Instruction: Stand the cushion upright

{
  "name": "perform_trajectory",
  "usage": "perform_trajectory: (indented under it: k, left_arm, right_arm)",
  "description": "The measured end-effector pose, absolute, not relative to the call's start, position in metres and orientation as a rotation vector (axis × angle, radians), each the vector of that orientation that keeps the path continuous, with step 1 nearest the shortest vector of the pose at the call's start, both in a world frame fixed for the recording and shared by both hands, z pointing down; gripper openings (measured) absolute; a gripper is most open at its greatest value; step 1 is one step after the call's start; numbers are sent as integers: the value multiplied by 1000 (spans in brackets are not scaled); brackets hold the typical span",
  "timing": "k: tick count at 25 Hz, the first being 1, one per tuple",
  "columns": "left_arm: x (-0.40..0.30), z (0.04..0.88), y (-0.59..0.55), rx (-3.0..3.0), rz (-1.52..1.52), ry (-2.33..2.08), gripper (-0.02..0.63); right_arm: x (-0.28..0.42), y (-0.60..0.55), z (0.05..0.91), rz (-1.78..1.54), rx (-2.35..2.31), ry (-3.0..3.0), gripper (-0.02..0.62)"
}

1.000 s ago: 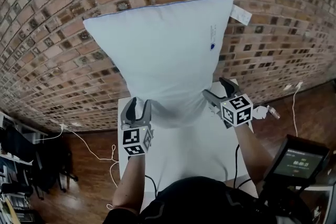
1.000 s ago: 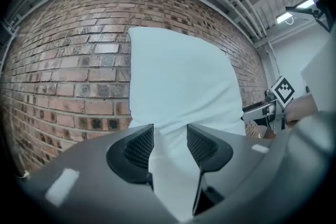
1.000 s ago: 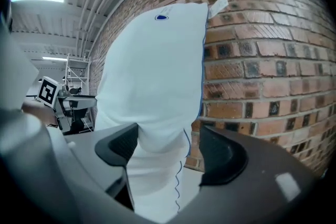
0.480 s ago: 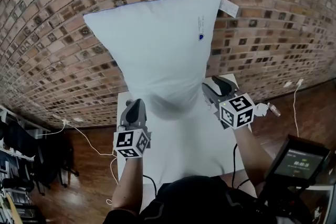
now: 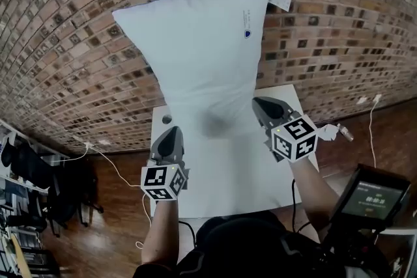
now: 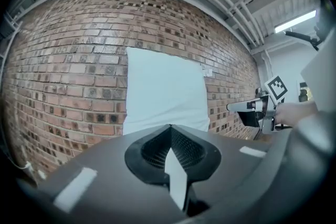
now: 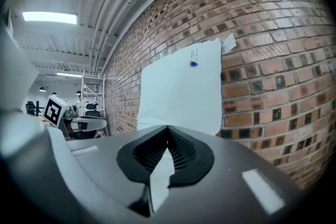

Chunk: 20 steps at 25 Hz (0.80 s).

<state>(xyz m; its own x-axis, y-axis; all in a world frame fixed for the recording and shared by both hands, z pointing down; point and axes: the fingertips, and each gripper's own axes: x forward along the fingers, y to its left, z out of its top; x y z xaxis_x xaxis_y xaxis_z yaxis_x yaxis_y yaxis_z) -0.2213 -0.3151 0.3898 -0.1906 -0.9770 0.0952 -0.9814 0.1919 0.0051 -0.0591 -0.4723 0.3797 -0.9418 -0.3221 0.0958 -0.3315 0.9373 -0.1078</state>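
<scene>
A pale blue-white cushion [image 5: 199, 58] stands upright on the white table [image 5: 228, 172] and leans on the brick wall, with a small label [image 5: 280, 0] at its top right corner. My left gripper [image 5: 171, 139] hovers in front of its lower left corner, shut and empty, clear of the fabric. My right gripper [image 5: 262, 107] is by the lower right corner, its jaws closing to shut with nothing between them. The left gripper view shows the cushion [image 6: 163, 92] beyond the shut left gripper [image 6: 170, 128]. The right gripper view shows the cushion [image 7: 181, 92] past the shut right gripper [image 7: 168, 127].
The brick wall [image 5: 78, 42] runs close behind the table. A small dark hole [image 5: 167, 119] sits near the table's back left corner. A screen on a stand [image 5: 374, 195] is at the lower right. Cables lie on the wooden floor [image 5: 117, 182] to the left.
Both grippers have let go of the cushion's lower corners, drawn back from it and shut. The cushion stays standing against the wall.
</scene>
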Motion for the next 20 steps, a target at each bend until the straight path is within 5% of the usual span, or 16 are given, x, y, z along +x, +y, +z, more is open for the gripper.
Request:
perform_trajectory:
  k: [20]
  left_arm:
    - [-202, 371, -141, 2290, 21, -2025, 5]
  right_arm:
    - [-65, -267, 360, 104, 642, -2953, 6]
